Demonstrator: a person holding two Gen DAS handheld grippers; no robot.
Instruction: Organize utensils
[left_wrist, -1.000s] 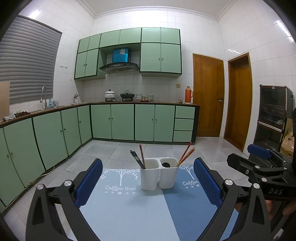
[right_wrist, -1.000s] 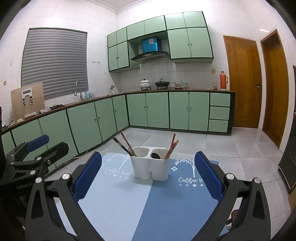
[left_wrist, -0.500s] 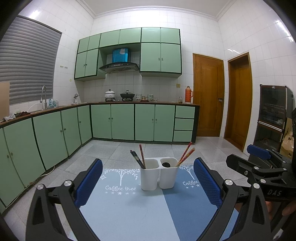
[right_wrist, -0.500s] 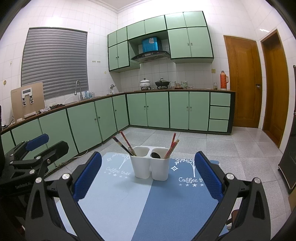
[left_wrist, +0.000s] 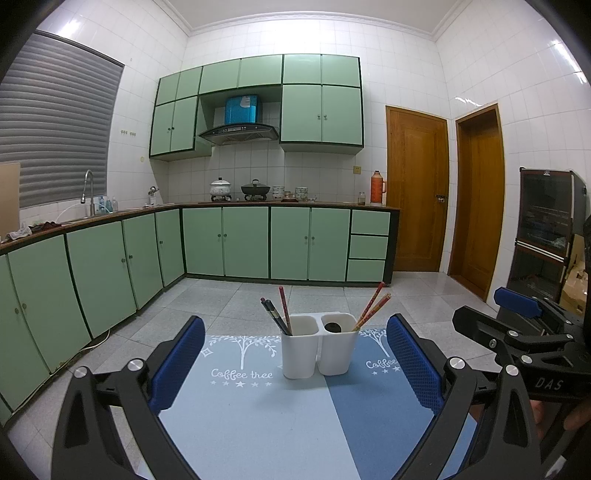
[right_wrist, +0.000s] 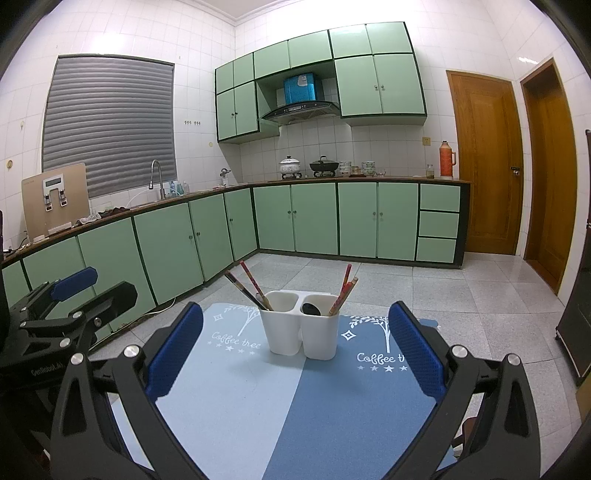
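Chopsticks sorted in a twin-cup holder, both our grippers empty.

We see the white utensil holder (left_wrist: 319, 345) standing on the blue mat (left_wrist: 258, 424), ahead of and between our spread jaws. Dark and red chopsticks (left_wrist: 277, 312) lean in its left cup, red ones (left_wrist: 371, 307) in its right. Left gripper (left_wrist: 295, 363) and right gripper (right_wrist: 295, 360) hold nothing.

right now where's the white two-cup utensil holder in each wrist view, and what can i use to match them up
Left wrist view: the white utensil holder stands just right of centre, low in the picture, on the blue mat, between the open fingers.
Right wrist view: the same holder sits at centre, slightly higher, on the mat.
Shared landmark: the orange thermos on the counter beside the wooden door.
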